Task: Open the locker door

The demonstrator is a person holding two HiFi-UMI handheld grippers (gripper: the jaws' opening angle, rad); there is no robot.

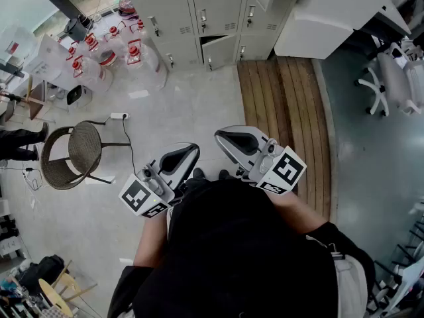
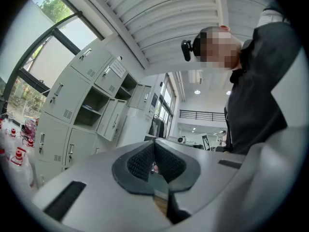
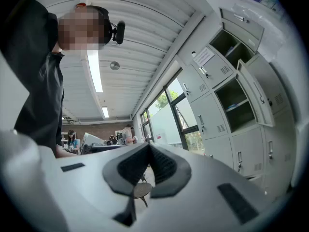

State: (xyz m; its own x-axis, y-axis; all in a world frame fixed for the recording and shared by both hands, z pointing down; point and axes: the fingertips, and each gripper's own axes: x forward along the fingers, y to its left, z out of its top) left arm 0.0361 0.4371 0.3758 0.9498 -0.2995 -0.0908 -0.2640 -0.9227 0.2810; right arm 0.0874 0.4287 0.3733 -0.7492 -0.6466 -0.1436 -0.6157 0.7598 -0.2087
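Observation:
The grey lockers [image 1: 213, 13] stand far ahead along the wall; one low door [image 1: 222, 50] hangs slightly ajar. My left gripper [image 1: 181, 155] and right gripper [image 1: 230, 138] are held close to the body, well short of the lockers, both shut with nothing between the jaws. The left gripper view tilts upward: its shut pads [image 2: 154, 148] meet in front of the lockers [image 2: 72, 105], where several upper doors [image 2: 112, 121] stand open. In the right gripper view the pads [image 3: 148, 150] also meet, with lockers [image 3: 227, 105] and an open door [image 3: 258, 93] at the right.
A round wicker chair [image 1: 71, 154] stands at the left, with a power strip [image 1: 119, 116] and cable beside it. Several water bottles [image 1: 106, 59] cluster by the lockers' left end. A wooden floor strip [image 1: 278, 105], a white cabinet [image 1: 331, 12] and an office chair [image 1: 392, 78] lie right.

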